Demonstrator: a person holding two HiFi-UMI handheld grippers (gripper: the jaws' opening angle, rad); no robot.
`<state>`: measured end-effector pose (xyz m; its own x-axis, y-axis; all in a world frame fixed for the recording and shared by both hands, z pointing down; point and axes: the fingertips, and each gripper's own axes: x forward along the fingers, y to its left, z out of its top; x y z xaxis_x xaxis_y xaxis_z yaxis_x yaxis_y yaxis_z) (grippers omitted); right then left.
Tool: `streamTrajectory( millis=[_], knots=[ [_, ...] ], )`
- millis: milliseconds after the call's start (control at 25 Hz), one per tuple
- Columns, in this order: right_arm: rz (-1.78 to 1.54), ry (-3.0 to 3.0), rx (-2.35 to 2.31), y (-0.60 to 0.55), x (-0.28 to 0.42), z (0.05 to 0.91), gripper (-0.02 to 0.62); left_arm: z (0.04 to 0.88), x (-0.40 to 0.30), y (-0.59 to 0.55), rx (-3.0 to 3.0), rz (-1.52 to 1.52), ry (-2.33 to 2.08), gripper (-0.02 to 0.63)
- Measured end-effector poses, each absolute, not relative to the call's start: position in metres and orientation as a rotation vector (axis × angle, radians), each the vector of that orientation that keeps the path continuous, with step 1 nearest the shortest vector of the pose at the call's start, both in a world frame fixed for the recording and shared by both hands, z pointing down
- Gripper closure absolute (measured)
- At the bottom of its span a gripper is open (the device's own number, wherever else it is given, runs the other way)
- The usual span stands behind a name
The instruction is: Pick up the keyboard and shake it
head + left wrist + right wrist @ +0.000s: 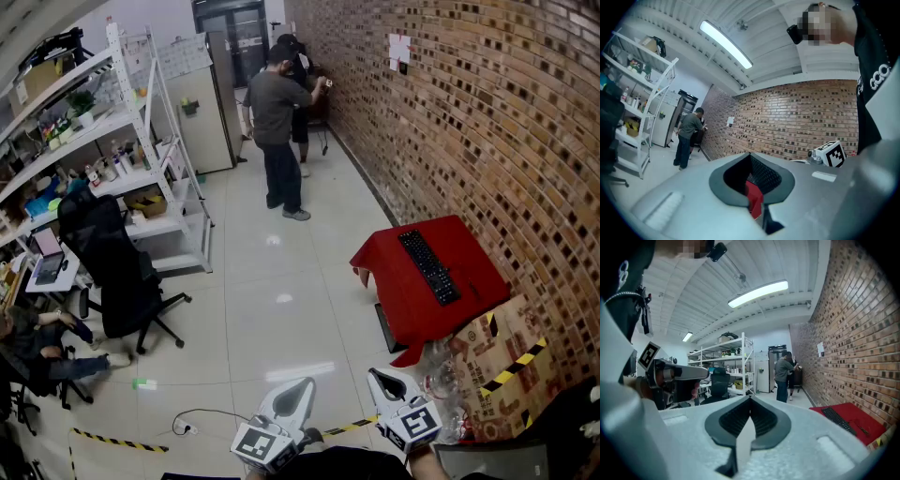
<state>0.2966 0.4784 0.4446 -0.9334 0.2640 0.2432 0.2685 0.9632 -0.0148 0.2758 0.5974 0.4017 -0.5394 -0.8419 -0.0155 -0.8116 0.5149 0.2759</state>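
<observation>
Since the keyboard [429, 266] lies flat on the red table [473, 281] at the right, beside the brick wall [487, 112] and well apart from both grippers, nothing of the task is done yet. The left gripper [296, 394] and the right gripper [382, 382] are at the near edge of the scene, close to the person's body. Each has its jaws pressed together on nothing. I judge that everything is left to do: approach the table, open the jaws, grasp the keyboard, lift it and shake it.
</observation>
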Motion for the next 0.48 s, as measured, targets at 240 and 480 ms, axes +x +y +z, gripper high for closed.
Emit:
streamTrajectory(
  millis=[240,480],
  knots=[
    [-0.015,-2.882,-0.424,0.503,0.278,0.456,0.606,0.416,0.25,0.616,1.431,-0.417,-2.586,0.591],
    [-0.012,-2.832,-0.402,0.503,0.265,0.475,0.606,0.433,0.221,0.61,1.443,-0.461,-2.525,0.591]
  ],
)
